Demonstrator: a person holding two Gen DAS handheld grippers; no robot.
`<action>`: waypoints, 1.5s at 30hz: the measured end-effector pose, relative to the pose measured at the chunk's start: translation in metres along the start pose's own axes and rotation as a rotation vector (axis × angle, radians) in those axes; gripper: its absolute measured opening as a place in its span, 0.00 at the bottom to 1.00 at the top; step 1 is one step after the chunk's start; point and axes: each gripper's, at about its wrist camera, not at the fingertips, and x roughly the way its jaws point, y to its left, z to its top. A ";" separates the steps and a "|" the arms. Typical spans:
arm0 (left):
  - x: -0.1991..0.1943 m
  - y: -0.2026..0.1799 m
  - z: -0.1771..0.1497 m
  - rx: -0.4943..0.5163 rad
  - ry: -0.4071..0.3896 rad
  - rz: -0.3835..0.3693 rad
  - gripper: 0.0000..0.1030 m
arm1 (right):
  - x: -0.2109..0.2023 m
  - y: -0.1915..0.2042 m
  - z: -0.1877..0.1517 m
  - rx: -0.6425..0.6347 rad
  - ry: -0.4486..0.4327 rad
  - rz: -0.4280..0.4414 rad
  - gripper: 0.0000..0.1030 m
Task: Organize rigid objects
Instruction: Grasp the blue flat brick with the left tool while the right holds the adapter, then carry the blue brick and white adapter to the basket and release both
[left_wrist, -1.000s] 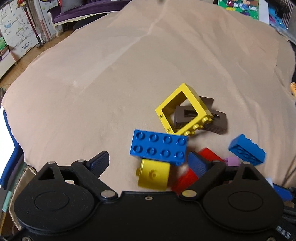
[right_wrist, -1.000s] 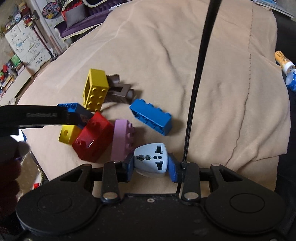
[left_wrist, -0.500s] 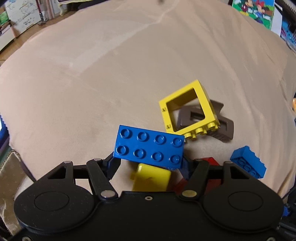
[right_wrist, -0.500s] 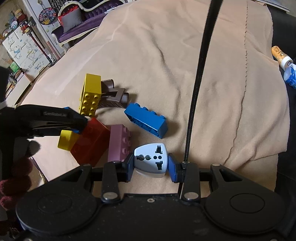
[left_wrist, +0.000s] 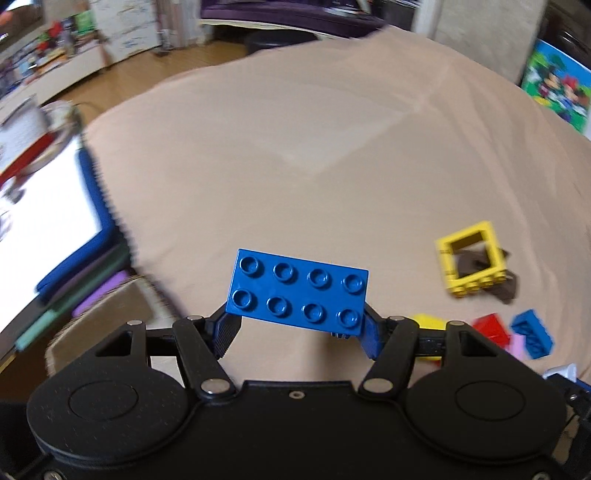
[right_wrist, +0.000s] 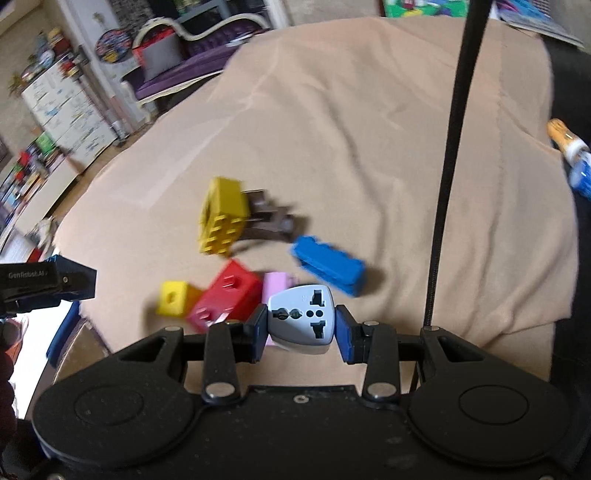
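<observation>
The left gripper (left_wrist: 297, 328) is clamped on a blue eight-stud brick (left_wrist: 298, 292); the right gripper (right_wrist: 300, 332) on a travel adapter (right_wrist: 301, 318). A beige cloth (right_wrist: 351, 140) is spread beneath; a purple sofa (right_wrist: 192, 62) is seen behind.

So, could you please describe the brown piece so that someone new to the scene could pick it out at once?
Start from the beige blanket and find the cluster of toy bricks near its front edge. At the back of that cluster stands a hollow yellow frame brick; the brown piece lies touching it. It is the only dark brown one among bright-coloured bricks.
</observation>
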 end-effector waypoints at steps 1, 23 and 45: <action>-0.002 0.011 -0.004 -0.021 -0.002 0.016 0.59 | 0.001 0.009 -0.002 -0.020 0.005 0.013 0.36; 0.015 0.215 -0.095 -0.512 0.114 0.264 0.59 | 0.072 0.314 -0.064 -0.469 0.247 0.276 0.36; 0.021 0.217 -0.098 -0.511 0.149 0.314 0.69 | 0.125 0.346 -0.075 -0.460 0.269 0.200 0.45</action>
